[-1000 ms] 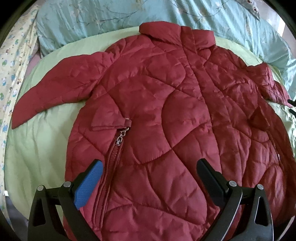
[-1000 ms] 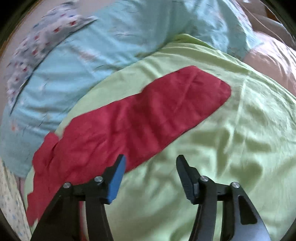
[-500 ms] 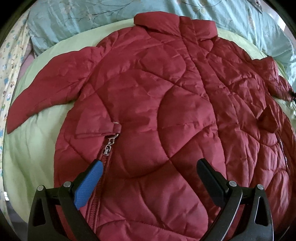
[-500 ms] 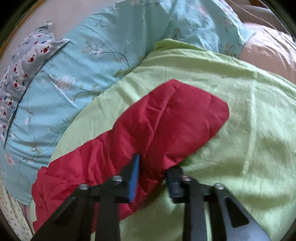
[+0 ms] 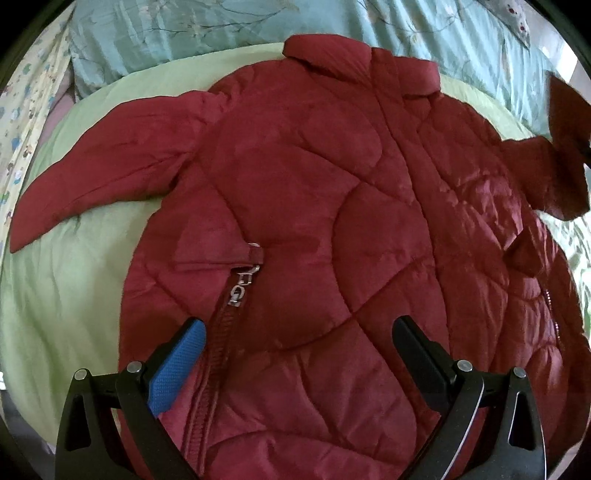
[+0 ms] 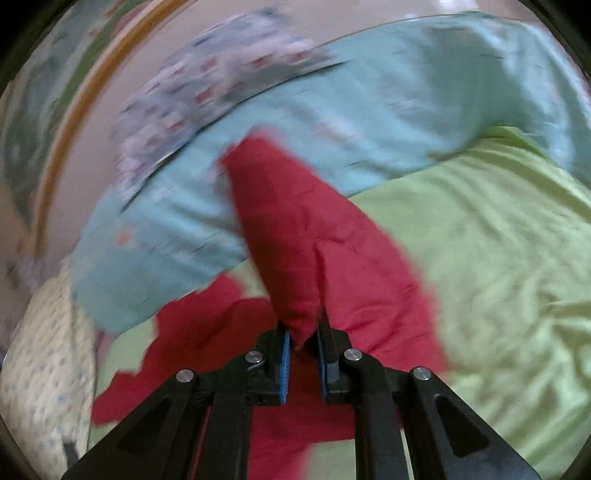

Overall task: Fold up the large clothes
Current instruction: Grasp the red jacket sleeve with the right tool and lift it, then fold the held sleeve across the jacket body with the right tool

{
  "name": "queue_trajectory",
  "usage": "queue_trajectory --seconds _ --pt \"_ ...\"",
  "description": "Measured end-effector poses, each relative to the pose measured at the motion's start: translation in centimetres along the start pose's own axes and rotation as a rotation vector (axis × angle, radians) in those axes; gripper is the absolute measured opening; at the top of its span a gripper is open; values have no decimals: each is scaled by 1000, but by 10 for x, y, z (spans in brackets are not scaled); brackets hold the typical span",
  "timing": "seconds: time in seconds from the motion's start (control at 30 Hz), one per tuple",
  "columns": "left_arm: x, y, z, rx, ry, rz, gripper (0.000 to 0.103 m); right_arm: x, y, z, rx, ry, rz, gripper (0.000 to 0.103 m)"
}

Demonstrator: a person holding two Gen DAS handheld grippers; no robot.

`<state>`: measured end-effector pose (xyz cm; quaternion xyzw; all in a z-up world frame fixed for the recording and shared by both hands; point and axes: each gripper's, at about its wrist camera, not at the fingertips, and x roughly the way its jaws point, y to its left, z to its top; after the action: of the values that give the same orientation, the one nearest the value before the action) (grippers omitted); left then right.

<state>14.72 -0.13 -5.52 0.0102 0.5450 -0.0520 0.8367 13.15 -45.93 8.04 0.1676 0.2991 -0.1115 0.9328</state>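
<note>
A dark red quilted jacket (image 5: 332, 206) lies front up on a green bedspread (image 5: 62, 280), collar at the far side and its left sleeve (image 5: 96, 173) spread out. My left gripper (image 5: 299, 343) is open and empty, hovering over the jacket's lower front beside the zipper pull (image 5: 240, 284). My right gripper (image 6: 303, 347) is shut on the jacket's right sleeve (image 6: 295, 236) and holds it lifted off the bed; the raised sleeve also shows at the right edge of the left wrist view (image 5: 565, 122). The right wrist view is blurred.
A light blue floral quilt (image 5: 221, 33) lies along the far side of the bed, also in the right wrist view (image 6: 406, 96). A patterned pillow (image 6: 221, 81) sits behind it. A yellow printed sheet (image 5: 18, 96) borders the left.
My right gripper closed on the right sleeve and has lifted it off the bedspread, swinging toward the jacket body. My left gripper moved a little closer over the jacket and stays open.
</note>
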Motion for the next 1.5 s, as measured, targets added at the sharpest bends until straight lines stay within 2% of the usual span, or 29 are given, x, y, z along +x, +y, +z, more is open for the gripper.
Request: queue_trajectory --seconds 0.13,0.3,0.5,0.77,0.9,1.0,1.03,1.1,1.17,1.27,1.37,1.5 --pt "-9 10 -1 -18 -16 -14 102 25 62 -18 -96 90 88 10" --pt "-21 29 5 -64 -29 -70 102 67 134 -53 -186 224 188 9" --pt "-25 53 27 -101 -52 -161 102 111 190 -95 -289 336 237 9" --pt "1 82 74 -170 -19 -297 102 146 216 -132 -348 426 287 9" --pt "28 92 101 -214 19 -368 102 153 228 -150 -415 468 315 9" --pt "56 98 125 -269 64 -453 100 154 232 -160 -464 485 330 10" --pt "63 98 131 -274 74 -464 96 155 234 -163 -477 489 331 10" --pt "81 93 144 -259 94 -489 79 155 237 -166 -491 496 336 14" --pt "98 86 150 -241 124 -487 35 156 238 -169 -496 502 338 15" --pt "113 75 159 -194 126 -478 27 156 236 -169 -488 515 337 17" --pt "109 73 162 -159 85 -444 21 152 227 -168 -462 544 315 27" --pt "97 79 162 -96 7 -320 20 130 207 -158 -421 535 286 33"
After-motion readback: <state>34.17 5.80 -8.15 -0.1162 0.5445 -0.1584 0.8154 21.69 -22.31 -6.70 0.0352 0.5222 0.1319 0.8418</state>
